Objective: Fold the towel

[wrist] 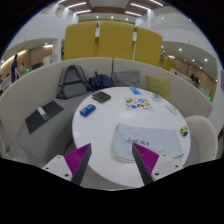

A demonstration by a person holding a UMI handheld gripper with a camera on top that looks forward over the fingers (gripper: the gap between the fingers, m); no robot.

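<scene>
A white folded towel [148, 141] with dark lettering lies on the round white table [95, 130], just ahead of my right finger and reaching beyond it. My gripper [111, 160] is open and empty above the table's near part. The left finger [74, 160] and the right finger [145, 160] stand wide apart with bare tabletop between them. The right fingertip overlaps the towel's near edge in view; I cannot tell whether it touches.
A dark phone [101, 97], a light blue item [87, 108] and colourful cards [137, 99] lie on the far side of the table. A small colourful thing [184, 131] sits at the right rim. A grey chair [42, 117] stands left, yellow partitions [110, 42] behind.
</scene>
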